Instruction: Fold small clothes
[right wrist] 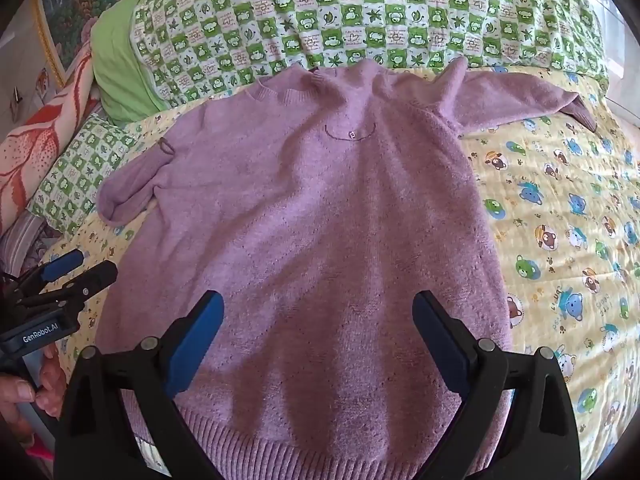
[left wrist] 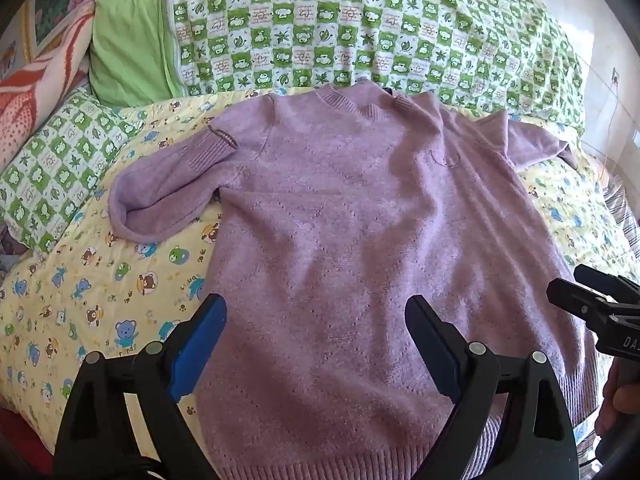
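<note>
A small lilac knit sweater (left wrist: pixel 340 208) lies flat on a bed, collar far, ribbed hem near. Its left sleeve (left wrist: pixel 160 192) is folded back on itself; its right sleeve (right wrist: pixel 516 96) stretches out to the far right. The sweater also shows in the right wrist view (right wrist: pixel 320 220). My left gripper (left wrist: pixel 316 320) is open and empty, above the lower left part of the sweater. My right gripper (right wrist: pixel 318 316) is open and empty above the hem. The right gripper shows at the right edge of the left wrist view (left wrist: pixel 600 304); the left gripper shows at the left of the right wrist view (right wrist: pixel 76 272).
The bed has a yellow cartoon-bear quilt (right wrist: pixel 560 220). A green-and-white checked blanket (left wrist: pixel 360 28) is heaped along the far side. A checked pillow (left wrist: pixel 60 168) and a red-and-white patterned blanket (left wrist: pixel 36 92) lie at the left.
</note>
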Demonstrator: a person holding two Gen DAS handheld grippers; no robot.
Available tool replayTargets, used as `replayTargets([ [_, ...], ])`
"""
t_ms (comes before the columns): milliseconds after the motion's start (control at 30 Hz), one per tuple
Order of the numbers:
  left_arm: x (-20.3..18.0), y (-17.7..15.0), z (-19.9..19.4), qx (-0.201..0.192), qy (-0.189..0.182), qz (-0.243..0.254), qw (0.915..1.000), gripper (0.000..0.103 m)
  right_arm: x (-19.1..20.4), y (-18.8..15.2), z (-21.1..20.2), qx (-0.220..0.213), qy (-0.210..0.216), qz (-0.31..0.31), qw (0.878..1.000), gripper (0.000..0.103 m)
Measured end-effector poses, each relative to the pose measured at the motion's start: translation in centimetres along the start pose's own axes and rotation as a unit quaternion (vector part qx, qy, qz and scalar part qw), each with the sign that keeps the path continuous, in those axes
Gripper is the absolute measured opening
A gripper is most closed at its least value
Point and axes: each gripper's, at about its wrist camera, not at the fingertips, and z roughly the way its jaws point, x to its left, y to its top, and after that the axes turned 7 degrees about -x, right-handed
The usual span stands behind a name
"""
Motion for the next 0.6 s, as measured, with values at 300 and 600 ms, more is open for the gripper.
replayTargets([
  [300, -0.06, 0.32, 0.06, 0.001, 0.005, 0.004, 1.0000, 0.092, -0.11, -0.27, 0.17, 0.008, 0.002, 0.001, 1.000, 0.095],
  [600, 0.28, 0.09, 0.33, 0.004, 0.007, 0.003, 1.0000, 0.092, -0.21, -0.35, 0.15, 0.011, 0.002, 0.004, 1.000, 0.095],
])
